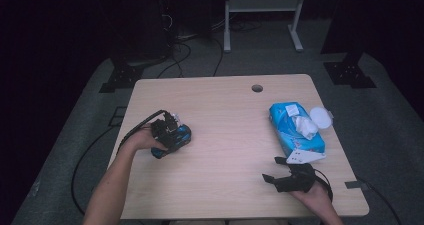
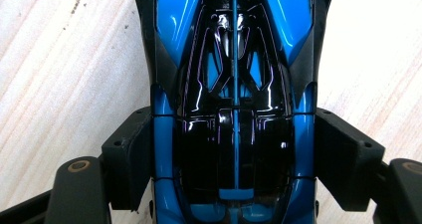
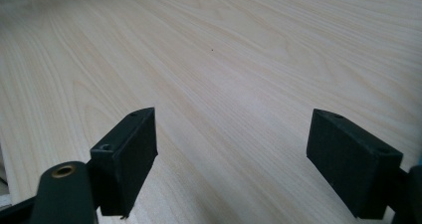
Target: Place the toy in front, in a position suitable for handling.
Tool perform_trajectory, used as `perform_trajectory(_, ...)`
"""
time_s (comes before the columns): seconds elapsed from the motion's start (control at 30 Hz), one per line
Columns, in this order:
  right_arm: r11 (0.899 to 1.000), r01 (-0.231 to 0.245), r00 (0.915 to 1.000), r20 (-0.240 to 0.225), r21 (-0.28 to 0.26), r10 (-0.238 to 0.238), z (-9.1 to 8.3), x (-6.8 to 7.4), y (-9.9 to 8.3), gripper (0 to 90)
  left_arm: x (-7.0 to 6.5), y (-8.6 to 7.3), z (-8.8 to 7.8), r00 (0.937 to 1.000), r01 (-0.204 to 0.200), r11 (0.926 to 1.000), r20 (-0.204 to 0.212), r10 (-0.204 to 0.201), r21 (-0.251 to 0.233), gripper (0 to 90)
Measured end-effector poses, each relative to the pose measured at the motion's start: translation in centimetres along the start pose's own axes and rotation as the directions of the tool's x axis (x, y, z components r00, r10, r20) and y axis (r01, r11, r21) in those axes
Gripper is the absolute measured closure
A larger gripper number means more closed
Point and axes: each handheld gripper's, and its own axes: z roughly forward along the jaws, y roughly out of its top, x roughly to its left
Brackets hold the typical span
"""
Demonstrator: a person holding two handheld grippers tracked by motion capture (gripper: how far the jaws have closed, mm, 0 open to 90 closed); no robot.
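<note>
A glossy blue and black toy car lies on the light wooden table, left of the middle. My left gripper comes down over the toy car, one pad against each side of its body. In the high view the left gripper and the hand cover most of the car. My right gripper rests near the front right of the table. Its jaws stand wide apart over bare wood with nothing between them.
A blue pack of wet wipes with its white flip lid open lies at the right side, just beyond the right gripper. A round cable hole sits near the far edge. A white metal stand is on the floor behind.
</note>
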Motion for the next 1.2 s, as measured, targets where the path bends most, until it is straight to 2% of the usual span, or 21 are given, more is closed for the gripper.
perform_trajectory(0.27,1.000,0.001,1.0000,-0.001,0.001,-0.001,-0.04,-0.01,-0.03,19.1,-0.06,-0.02,0.00,0.9998,-0.021,0.9995,0.004,0.021,0.025,23.0)
perform_trajectory(0.57,1.000,0.002,1.0000,-0.001,-0.004,-0.002,-0.14,0.03,-0.02,19.6,0.20,-0.07,-0.10,0.9997,-0.018,0.9991,0.020,0.017,0.040,25.6)
perform_trajectory(0.67,1.000,0.002,1.0000,-0.001,-0.004,-0.002,-0.16,0.02,-0.02,19.7,0.17,0.08,-0.13,0.9993,-0.036,0.9978,0.012,0.035,0.057,25.8)
perform_trajectory(0.87,1.000,0.005,1.0000,0.000,-0.003,-0.005,-0.17,0.04,0.00,19.7,0.02,0.16,-0.17,0.9994,-0.034,0.9967,0.002,0.034,0.074,26.1)
perform_trajectory(1.2,1.000,0.007,1.0000,0.000,0.000,-0.007,-0.05,0.06,-0.01,19.7,-0.56,0.29,-0.26,0.9963,-0.078,0.9943,-0.032,0.080,0.073,26.1)
